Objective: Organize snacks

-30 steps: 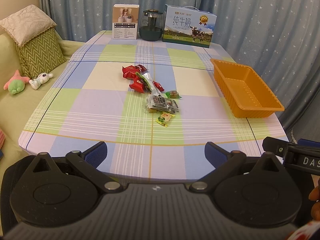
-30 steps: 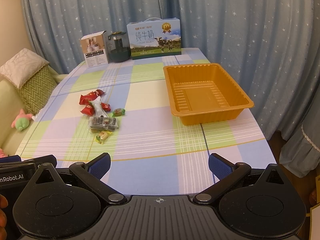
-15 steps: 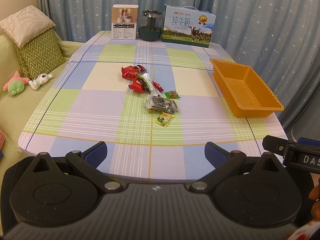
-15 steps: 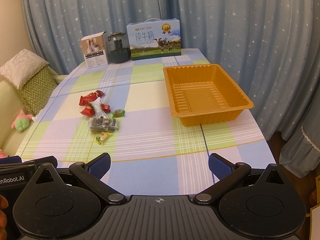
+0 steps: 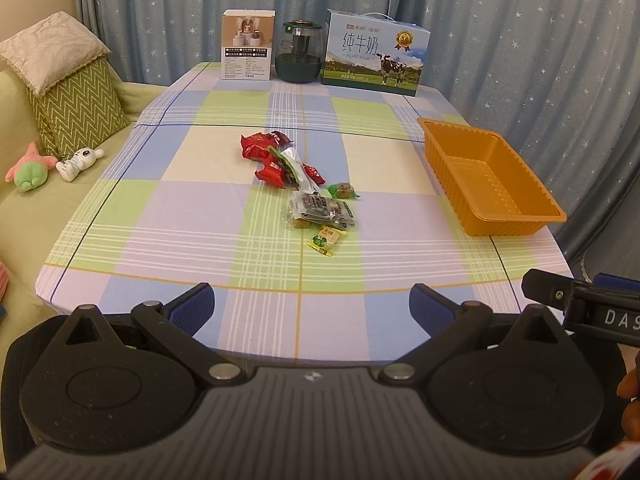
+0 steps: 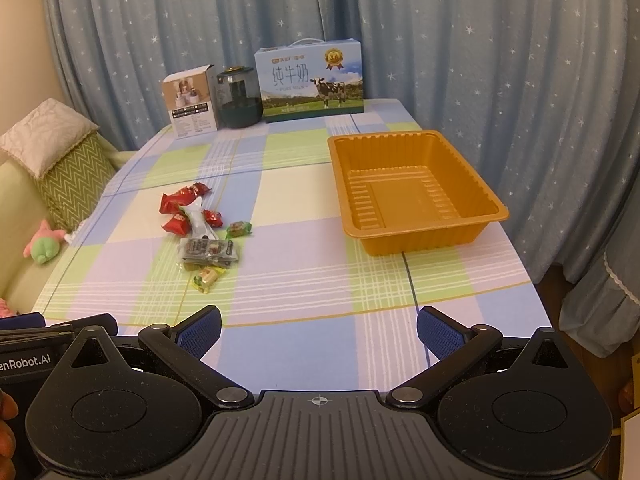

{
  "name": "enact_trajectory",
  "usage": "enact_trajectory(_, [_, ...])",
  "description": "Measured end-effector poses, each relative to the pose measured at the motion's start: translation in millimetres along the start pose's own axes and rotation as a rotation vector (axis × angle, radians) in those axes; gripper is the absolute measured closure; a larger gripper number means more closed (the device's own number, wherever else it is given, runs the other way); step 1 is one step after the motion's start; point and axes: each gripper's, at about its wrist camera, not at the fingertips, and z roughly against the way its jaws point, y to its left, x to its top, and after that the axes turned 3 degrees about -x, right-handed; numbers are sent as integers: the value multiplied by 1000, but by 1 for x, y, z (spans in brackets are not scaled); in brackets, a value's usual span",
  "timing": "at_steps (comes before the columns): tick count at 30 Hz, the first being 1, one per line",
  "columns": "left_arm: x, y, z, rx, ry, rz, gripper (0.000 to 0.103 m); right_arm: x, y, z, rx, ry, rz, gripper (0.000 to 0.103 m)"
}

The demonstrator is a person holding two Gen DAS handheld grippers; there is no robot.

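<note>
A heap of snacks lies mid-table: red packets (image 5: 260, 147) (image 6: 176, 202), a clear packet of dark pieces (image 5: 322, 209) (image 6: 208, 250), a green-wrapped sweet (image 5: 341, 190) (image 6: 239, 228) and a yellow-green sweet (image 5: 327, 239) (image 6: 206, 279). An empty orange tray (image 5: 508, 224) (image 6: 432, 236) stands at the table's right side. My left gripper (image 5: 312, 308) is open and empty over the near table edge. My right gripper (image 6: 319, 326) is open and empty, also at the near edge, well short of the snacks and tray.
At the table's far end stand a white box (image 5: 248, 46), a dark glass jar (image 5: 299, 52) and a milk carton (image 5: 376, 54). A sofa with cushions (image 5: 76, 108) and plush toys (image 5: 28, 168) lies left. Starred curtains hang behind and right.
Both grippers have crept slightly forward and stay open; nothing on the table has moved.
</note>
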Motion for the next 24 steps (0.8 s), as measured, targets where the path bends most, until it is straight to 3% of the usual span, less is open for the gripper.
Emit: enact_trajectory(24, [2,3,-6,1,-4,-5,0,1,5,-8,10,-16,4,0])
